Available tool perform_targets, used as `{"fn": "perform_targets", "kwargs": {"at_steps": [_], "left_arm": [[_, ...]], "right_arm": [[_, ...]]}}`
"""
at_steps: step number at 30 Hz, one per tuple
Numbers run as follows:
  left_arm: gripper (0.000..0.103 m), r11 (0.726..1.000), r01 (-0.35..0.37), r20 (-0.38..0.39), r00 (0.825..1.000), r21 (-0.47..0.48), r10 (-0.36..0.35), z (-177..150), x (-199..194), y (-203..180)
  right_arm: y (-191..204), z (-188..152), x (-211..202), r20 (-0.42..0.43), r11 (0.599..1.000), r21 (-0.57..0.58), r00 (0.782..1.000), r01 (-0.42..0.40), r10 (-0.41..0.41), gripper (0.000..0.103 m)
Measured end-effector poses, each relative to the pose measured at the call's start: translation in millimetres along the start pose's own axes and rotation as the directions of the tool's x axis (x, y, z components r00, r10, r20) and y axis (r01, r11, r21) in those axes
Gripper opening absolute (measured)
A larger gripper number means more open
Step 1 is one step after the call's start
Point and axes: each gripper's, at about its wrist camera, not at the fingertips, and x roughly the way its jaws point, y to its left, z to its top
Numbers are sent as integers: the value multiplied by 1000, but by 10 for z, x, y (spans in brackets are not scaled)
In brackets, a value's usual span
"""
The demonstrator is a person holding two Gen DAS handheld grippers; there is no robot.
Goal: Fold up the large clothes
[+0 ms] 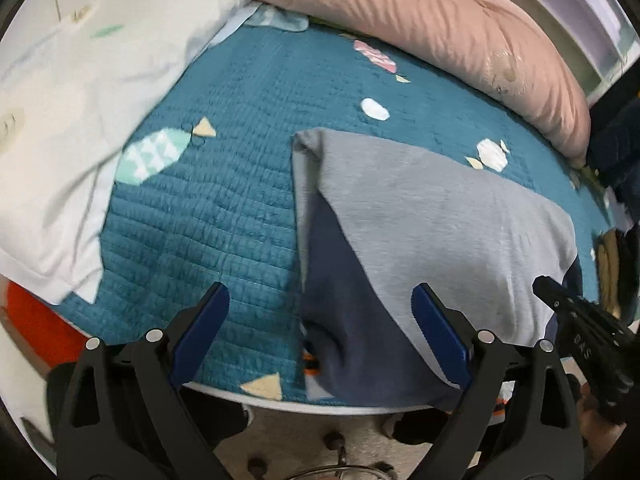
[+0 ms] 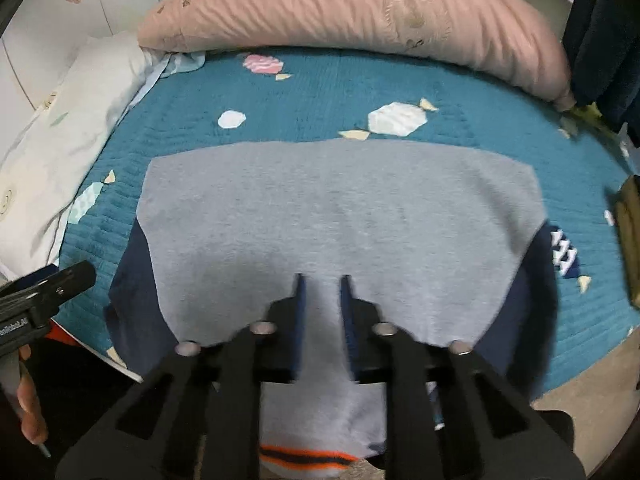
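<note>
**Writing.** White lettering on the left gripper (image 2: 36, 300), at the left edge of the right wrist view, is reading "…enRobot.AI", with its start cut off. White letters on the right gripper (image 1: 576, 324) are too small to read with certainty.

**Sweatshirt** (image 2: 340, 216). The soft, fleecy grey body is lying flat and smooth on the bed, with its far edge running straight. Navy sleeves (image 1: 340, 300) are showing from under the grey on both sides. A ribbed hem (image 2: 304, 458) with orange and navy stripes is hanging at the near edge of the bed.

**Quilt** (image 1: 224, 208). Teal fabric stitched in close ridges is covering the bed and carrying appliqué sweets in white, mint and pink.

**Bedding.** A long pink bolster (image 1: 420, 20) with a rippled cover is lying along the far side. A white pillow (image 1: 80, 100) is lying at the left.

**Left gripper** (image 1: 320, 290). Its black fingers (image 1: 200, 332) with blue pads are standing spread wide above the sleeve and quilt, holding nothing.

**Right gripper** (image 2: 322, 280). Its fingers (image 2: 348, 320) are standing close together over the grey body, with a narrow gap showing between them. They are blurred and are not visibly pinching the cloth.

**Hand** (image 2: 28, 400). It is gripping the left gripper's handle.
</note>
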Motion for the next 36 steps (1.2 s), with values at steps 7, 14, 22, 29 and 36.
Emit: {"fn": "perform_targets", "kwargs": {"at_steps": [7,14,22,29,36], "left_arm": [[93,975,139,-89,984,-175,-156,-55,453,406],[93,961,200,-78,973,-192,-219,-11,604,340],[93,937,286,-174,931,-202,-321,49,786,279],[92,875,367,-107,902,-317,-418,-118,777,404],[91,828,398,6,902,-395,-431,-247,669,338]], "right_arm": [[0,34,241,-16,999,-12,999,47,-47,0],[-229,104,367,-8,999,54,1000,-7,7,0],[-302,468,478,22,997,61,999,-47,46,0],[-391,582,632,9,992,91,997,-82,81,0],[-436,528,623,3,989,93,993,-118,118,0]]}}
